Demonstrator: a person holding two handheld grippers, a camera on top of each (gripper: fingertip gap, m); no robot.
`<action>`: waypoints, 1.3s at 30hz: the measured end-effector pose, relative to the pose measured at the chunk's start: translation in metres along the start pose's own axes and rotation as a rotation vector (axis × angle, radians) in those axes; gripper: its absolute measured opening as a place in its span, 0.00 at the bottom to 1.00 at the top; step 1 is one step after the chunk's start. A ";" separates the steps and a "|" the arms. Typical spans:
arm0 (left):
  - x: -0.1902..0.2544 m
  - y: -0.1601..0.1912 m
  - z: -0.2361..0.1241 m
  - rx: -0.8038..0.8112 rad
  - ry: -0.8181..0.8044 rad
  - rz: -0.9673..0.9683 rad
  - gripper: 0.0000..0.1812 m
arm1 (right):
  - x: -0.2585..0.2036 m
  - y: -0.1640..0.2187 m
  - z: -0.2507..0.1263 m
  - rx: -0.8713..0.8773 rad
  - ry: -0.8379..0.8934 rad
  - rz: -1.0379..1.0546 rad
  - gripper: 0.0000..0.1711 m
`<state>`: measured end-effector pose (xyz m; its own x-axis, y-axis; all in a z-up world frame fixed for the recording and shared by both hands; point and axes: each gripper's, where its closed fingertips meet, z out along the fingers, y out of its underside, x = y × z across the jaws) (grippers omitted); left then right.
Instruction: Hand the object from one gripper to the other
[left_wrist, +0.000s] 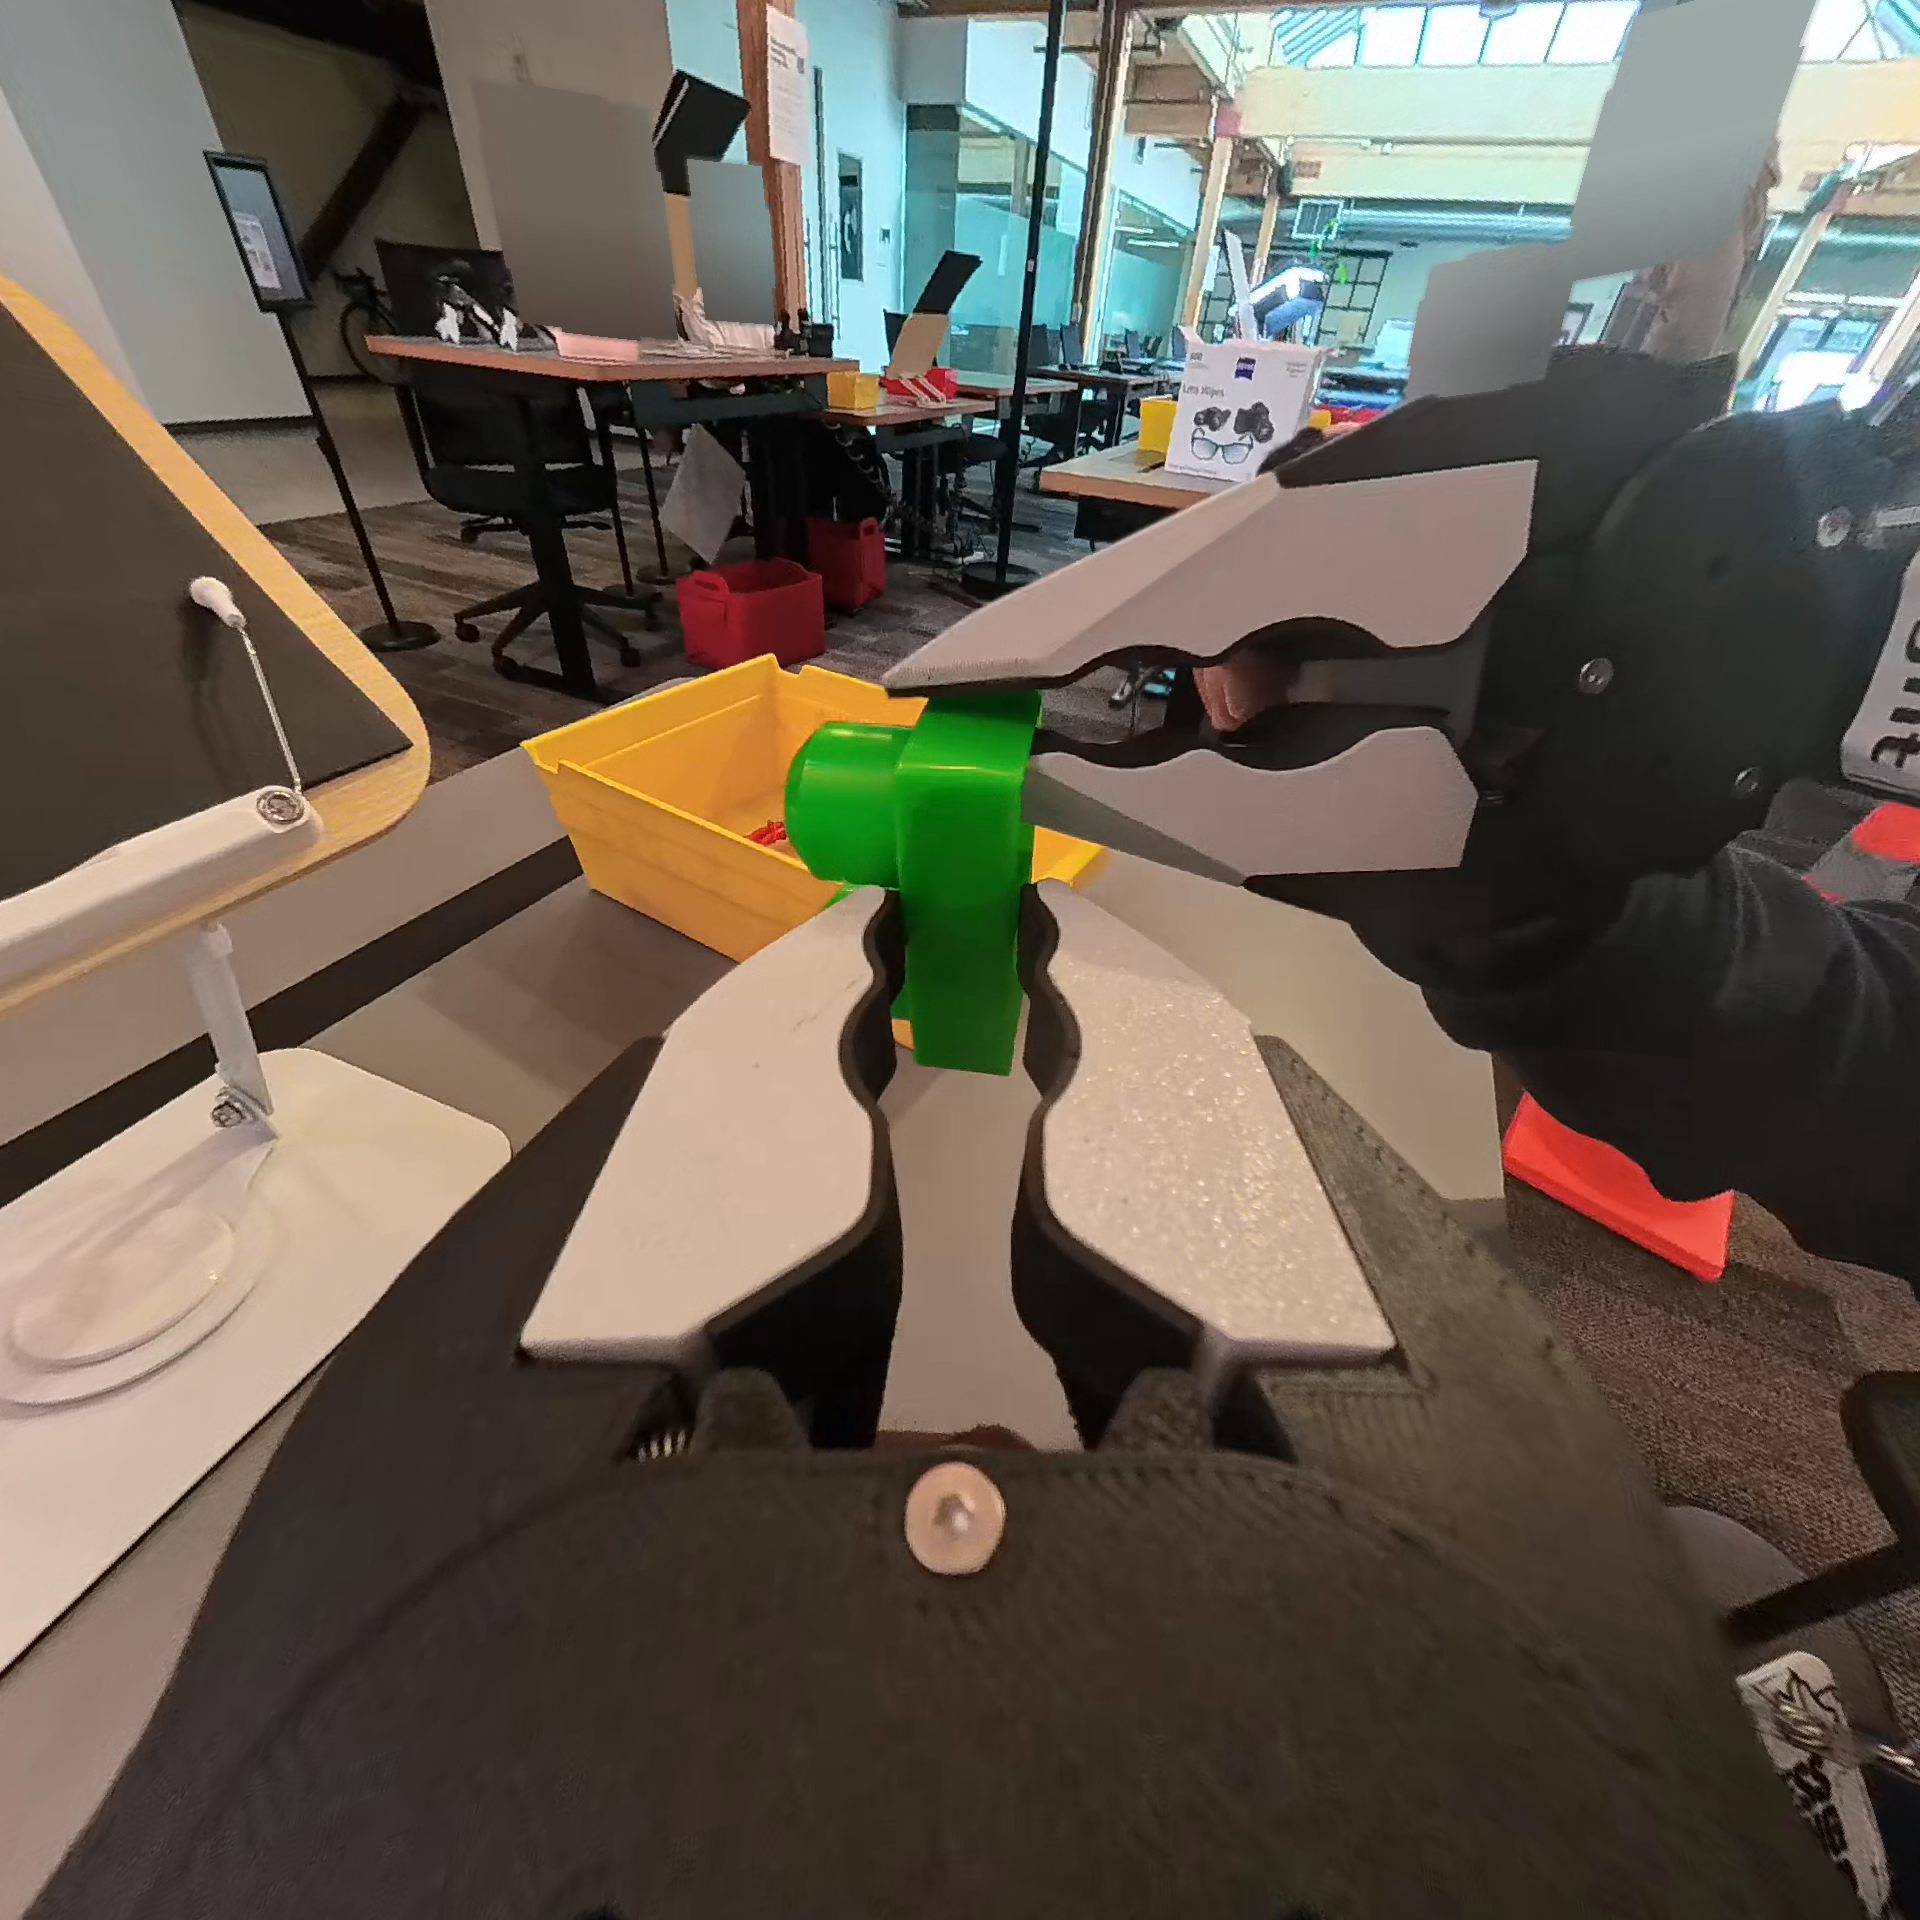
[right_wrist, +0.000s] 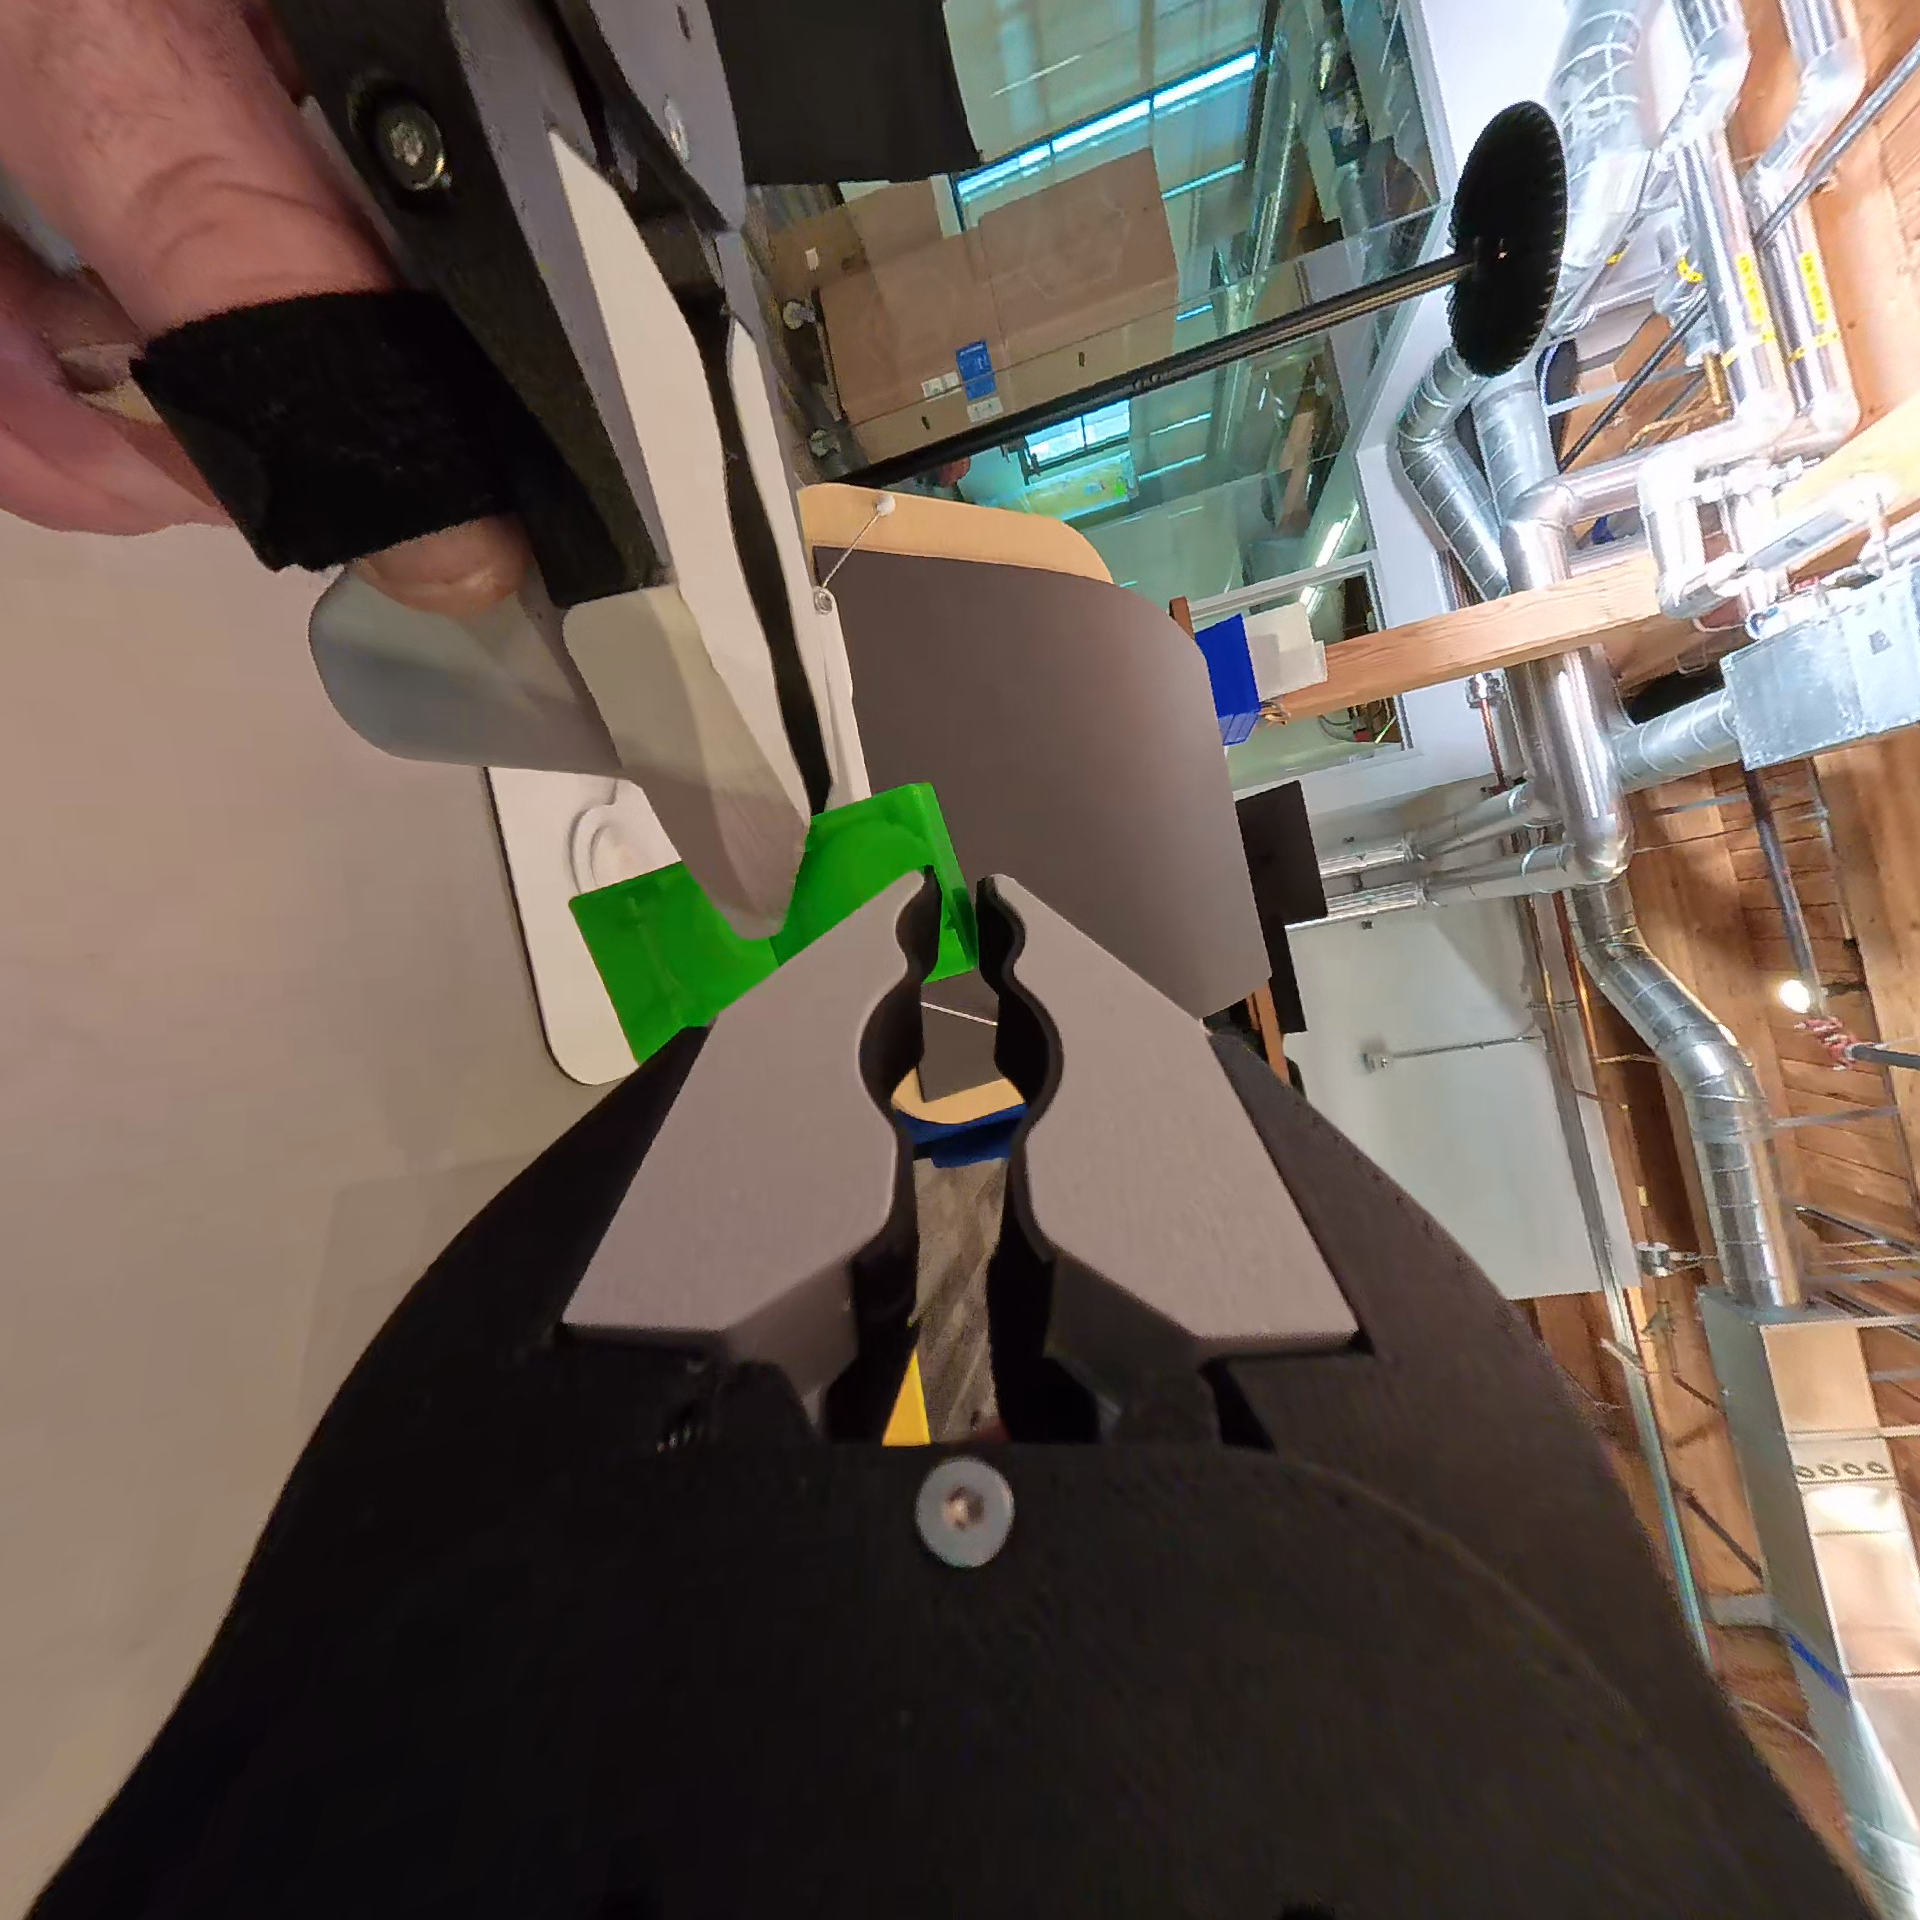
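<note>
A printed white box stands on a far desk.

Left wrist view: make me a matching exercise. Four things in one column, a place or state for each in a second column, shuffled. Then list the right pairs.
Things:
1. green object
2. yellow bin
3. right gripper
4. red tub

Places or states:
A. on the floor, beyond the table
B. reaching in from the right, its jaws around the top of the held piece
C. clamped between the fingers of the left gripper
D. on the table, behind the held piece

Pairs: 1-C, 2-D, 3-B, 4-A
</note>
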<state>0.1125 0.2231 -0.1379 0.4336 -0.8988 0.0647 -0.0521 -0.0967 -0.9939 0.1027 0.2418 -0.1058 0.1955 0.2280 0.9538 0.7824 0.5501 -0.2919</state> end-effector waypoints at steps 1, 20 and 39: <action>0.000 -0.001 0.000 0.005 -0.001 -0.001 0.11 | 0.001 -0.001 -0.001 0.006 0.002 0.006 0.03; -0.003 -0.026 -0.014 0.197 0.037 -0.102 0.11 | 0.005 0.011 -0.040 0.244 -0.020 0.913 0.19; 0.011 -0.040 -0.013 0.381 0.146 -0.248 0.11 | -0.015 -0.014 -0.023 0.867 -0.425 1.791 0.09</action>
<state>0.1073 0.2117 -0.0963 0.2587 -0.9217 0.2890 0.3829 -0.1768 -0.9067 0.1023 0.2122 -0.1148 0.0479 0.9062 -0.4201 -0.5478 -0.3278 -0.7697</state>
